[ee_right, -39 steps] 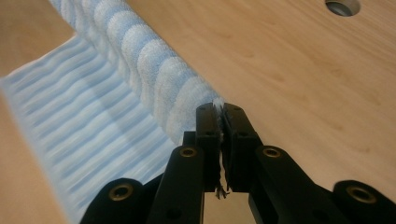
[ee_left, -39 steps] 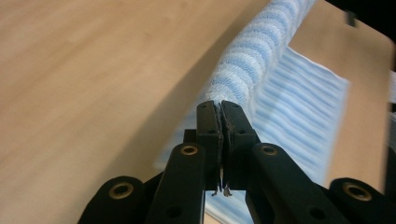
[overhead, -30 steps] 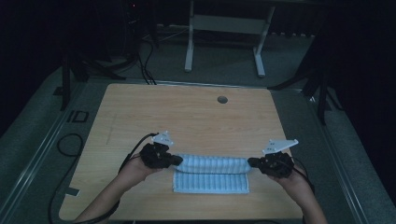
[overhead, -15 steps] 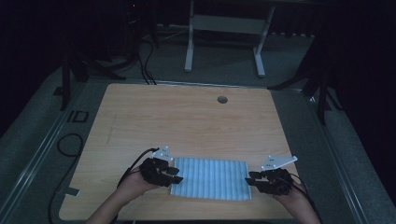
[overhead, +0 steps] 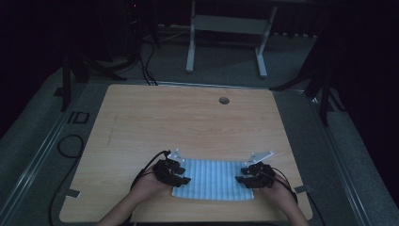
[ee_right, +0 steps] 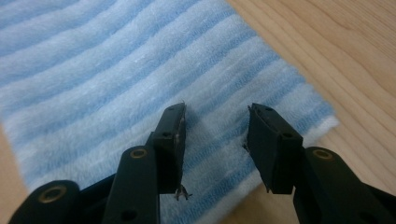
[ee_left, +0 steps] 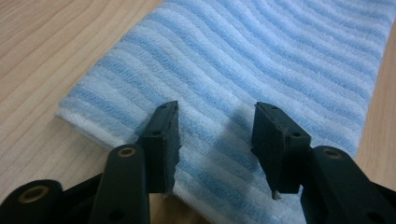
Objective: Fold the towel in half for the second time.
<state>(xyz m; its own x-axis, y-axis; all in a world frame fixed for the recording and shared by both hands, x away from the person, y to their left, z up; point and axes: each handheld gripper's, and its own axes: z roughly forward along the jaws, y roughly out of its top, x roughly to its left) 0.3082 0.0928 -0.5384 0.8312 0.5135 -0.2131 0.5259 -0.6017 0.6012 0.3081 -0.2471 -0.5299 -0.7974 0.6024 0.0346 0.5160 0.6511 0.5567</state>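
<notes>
A folded towel (overhead: 211,179) with light and darker blue stripes lies flat near the front edge of the wooden table (overhead: 188,117). My left gripper (overhead: 181,176) is at the towel's left end, my right gripper (overhead: 242,181) at its right end. In the left gripper view the towel (ee_left: 243,70) lies under the gripper (ee_left: 215,126); its jaws have just been opening, and nothing is gripped between them. The right gripper view shows the same: the gripper (ee_right: 215,123) stands apart over the towel (ee_right: 116,79), its jaws freshly opened, pads off the cloth.
A round cable hole (overhead: 224,100) sits in the table's far side. A white metal frame (overhead: 226,33) stands on the floor beyond the table. Cables (overhead: 70,146) trail along the left edge. The room around is dark.
Both hands have sunk toward the front of the table, laying the towel's raised fold down flat. Both grippers have let go of the cloth and opened.
</notes>
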